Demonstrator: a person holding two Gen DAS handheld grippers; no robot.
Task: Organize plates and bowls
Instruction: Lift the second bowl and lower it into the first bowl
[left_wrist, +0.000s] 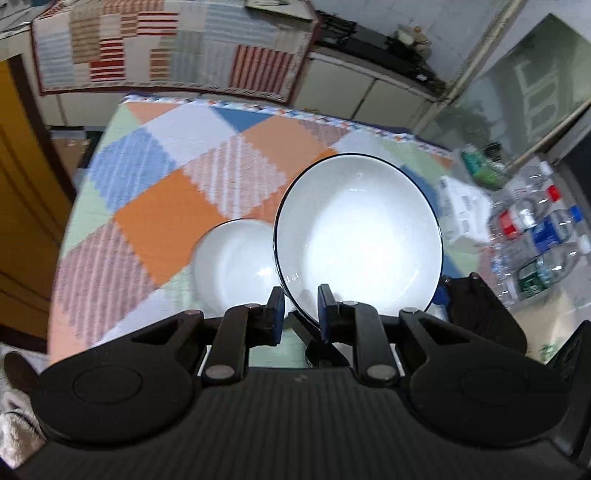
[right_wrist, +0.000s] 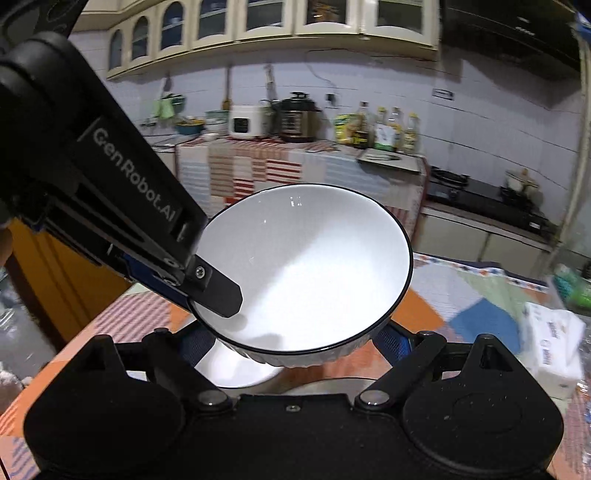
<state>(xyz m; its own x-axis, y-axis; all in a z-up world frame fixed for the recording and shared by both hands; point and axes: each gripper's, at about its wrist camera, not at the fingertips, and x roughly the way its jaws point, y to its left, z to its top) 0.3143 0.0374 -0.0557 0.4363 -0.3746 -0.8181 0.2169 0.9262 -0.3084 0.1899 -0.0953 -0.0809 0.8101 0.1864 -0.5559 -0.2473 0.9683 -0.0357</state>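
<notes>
Step in hand, by judgement: transfer of large bowl for stacking or regrouping.

Left wrist view, left to right:
- Small bowl at 9 o'clock of large bowl, resting on checked tablecloth, partly hidden behind large bowl's rim.
- Left gripper at 6 o'clock of large bowl. Jaws clamped on near rim, one finger outside the wall, one inside. Bowl raised and tilted, clear of cloth.
- Plastic bottles at 3 o'clock, off the table edge.

Right wrist view, left to right:
- Left gripper entering from 10 o'clock, gripping rim of large bowl.
- Right gripper beneath bowl. Jaws apart, straddling ribbed underside; contact not determinable.
- Tissue box at 3 o'clock.

Next move, by judgement: lower bowl level over chosen spot, keep rim grip firm, release only once seated.
</notes>
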